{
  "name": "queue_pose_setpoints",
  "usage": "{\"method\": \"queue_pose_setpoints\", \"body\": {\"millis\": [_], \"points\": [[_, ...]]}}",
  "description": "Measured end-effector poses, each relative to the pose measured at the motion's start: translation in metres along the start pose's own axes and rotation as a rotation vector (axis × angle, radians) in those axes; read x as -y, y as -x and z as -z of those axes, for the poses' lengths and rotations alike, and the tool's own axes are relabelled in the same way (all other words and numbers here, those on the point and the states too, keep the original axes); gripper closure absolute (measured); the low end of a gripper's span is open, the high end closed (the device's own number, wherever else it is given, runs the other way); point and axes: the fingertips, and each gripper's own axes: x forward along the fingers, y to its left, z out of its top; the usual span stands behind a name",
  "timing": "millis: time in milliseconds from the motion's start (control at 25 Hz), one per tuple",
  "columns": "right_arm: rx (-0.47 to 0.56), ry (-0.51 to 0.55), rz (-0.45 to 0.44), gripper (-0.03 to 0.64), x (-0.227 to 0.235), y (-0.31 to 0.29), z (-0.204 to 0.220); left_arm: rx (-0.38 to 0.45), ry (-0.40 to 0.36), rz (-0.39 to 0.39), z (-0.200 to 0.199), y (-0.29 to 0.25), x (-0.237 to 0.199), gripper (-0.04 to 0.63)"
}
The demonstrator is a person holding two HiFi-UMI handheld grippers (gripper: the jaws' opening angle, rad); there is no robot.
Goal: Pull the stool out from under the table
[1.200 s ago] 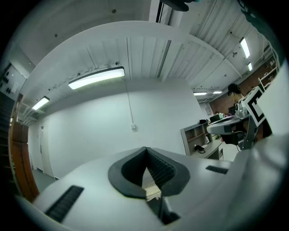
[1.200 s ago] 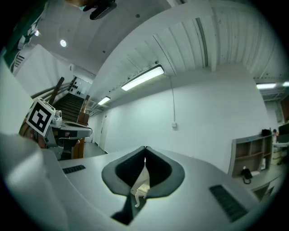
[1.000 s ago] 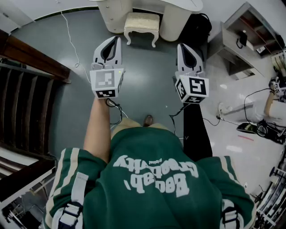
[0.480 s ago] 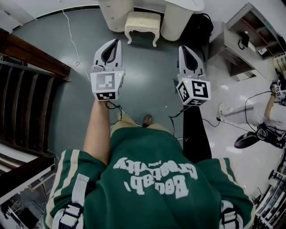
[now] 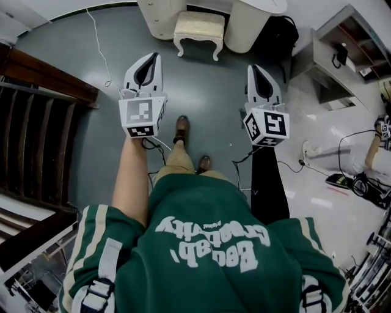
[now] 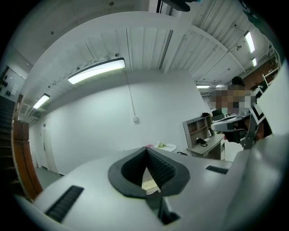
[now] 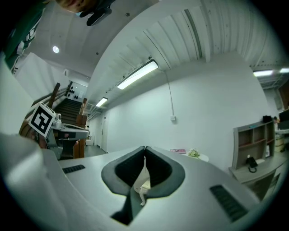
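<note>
Floor point(image 5: 208, 92), grey and smooth, fills the middle of the head view. Staircase point(image 5: 30, 140) in dark wood runs down the left edge. Person point(image 5: 201, 244) in a green shirt with pale lettering stands on the floor, facing the worktop point(image 5: 162, 12), both arms extended forward.

The worktop is white and lies at the top edge of the head view; only two pedestals and part of the top show. Shelf point(image 5: 342, 43), open-fronted, stands to the right of the worktop. A black bag point(image 5: 278, 40) sits on the floor just beside the right pedestal.

Stool point(image 5: 198, 25): cream seat, curved white legs. It stands on the floor between the two pedestals, at the front of the worktop, well apart from both grippers.

Left gripper point(image 5: 153, 58): held in the air, pointing toward the worktop, marker cube point(image 5: 142, 115) at its rear. In the left gripper view its jaws are closed tip to tip with nothing between them.

Right gripper point(image 5: 256, 68): held level with the left one, the two apart at about shoulder spacing. In the right gripper view its jaws are likewise closed and empty; a stool leg shows far off through the gap below the tips.

One brown shoe point(image 5: 180, 127) is set forward between the two grippers. A thin white cable point(image 5: 98, 49) trails across the floor near the staircase.
</note>
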Motion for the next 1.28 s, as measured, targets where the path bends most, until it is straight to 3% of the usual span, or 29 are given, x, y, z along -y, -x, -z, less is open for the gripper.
{"method": "queue_pose_setpoints", "body": {"millis": [320, 680, 1080, 1280], "points": [[-0.024, 0.038, 0.044, 0.597, 0.02, -0.072, 0.006, 0.024, 0.055, 0.043, 0.016, -0.079, -0.036, 0.581], [-0.051, 0.045, 0.114, 0.597, 0.038, -0.169, 0.002, -0.005, -0.007, 0.1, 0.035, -0.173, -0.09, 0.581], [-0.085, 0.055, 0.17, 0.597, 0.044, -0.218, 0.009, 0.011, 0.057, 0.19, 0.047, -0.215, -0.121, 0.581], [-0.099, 0.05, 0.172, 0.597, 0.05, -0.232, 0.018, -0.008, 0.05, 0.195, 0.057, -0.229, -0.126, 0.581]]}}
